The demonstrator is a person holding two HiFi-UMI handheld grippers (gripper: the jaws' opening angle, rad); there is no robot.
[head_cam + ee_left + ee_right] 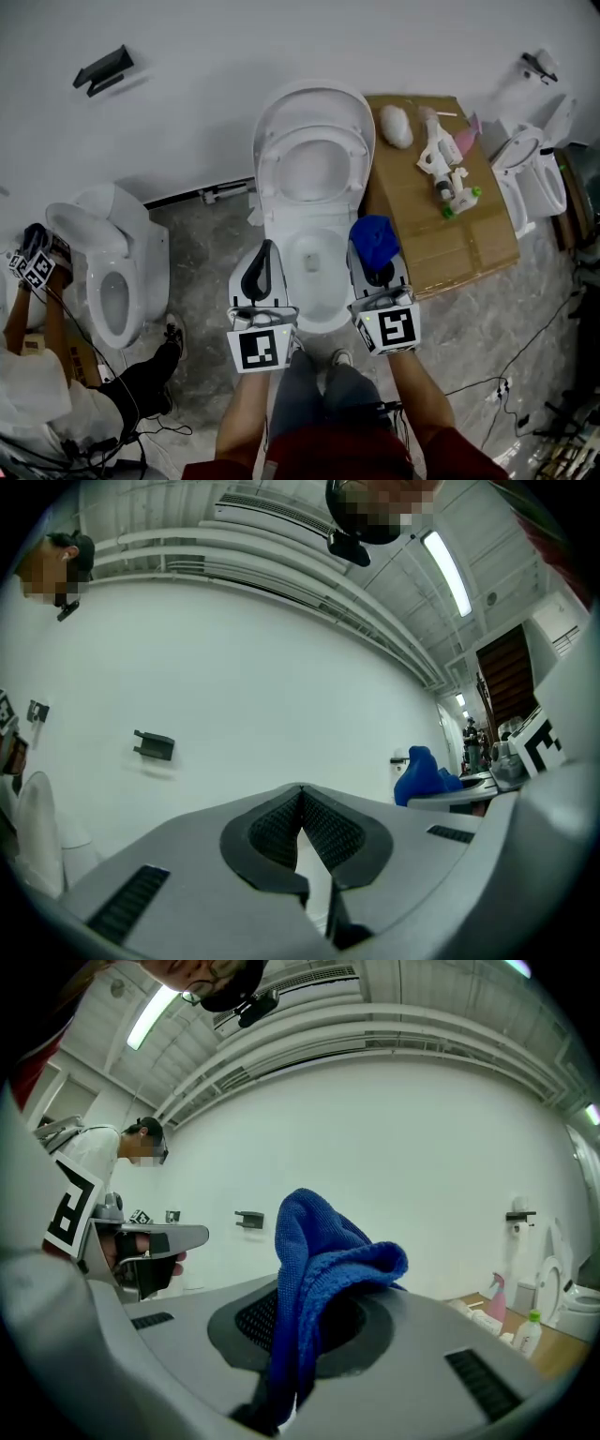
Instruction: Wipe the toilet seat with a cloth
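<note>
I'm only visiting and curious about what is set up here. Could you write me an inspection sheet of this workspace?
Surface: grey stone-patterned floor, with a white wall behind it.
Job's things: white toilet, its seat apparently lifted against the lid; blue cloth.
Clutter: cardboard box beside the toilet, carrying a white spray bottle, a green-capped bottle and a white rounded object.
Grippers: left gripper shut, empty; right gripper shut on the blue cloth.
Cables: black cable across the floor at right.
Surroundings: second toilet at left, third toilet at right, another person, black wall bracket.
</note>
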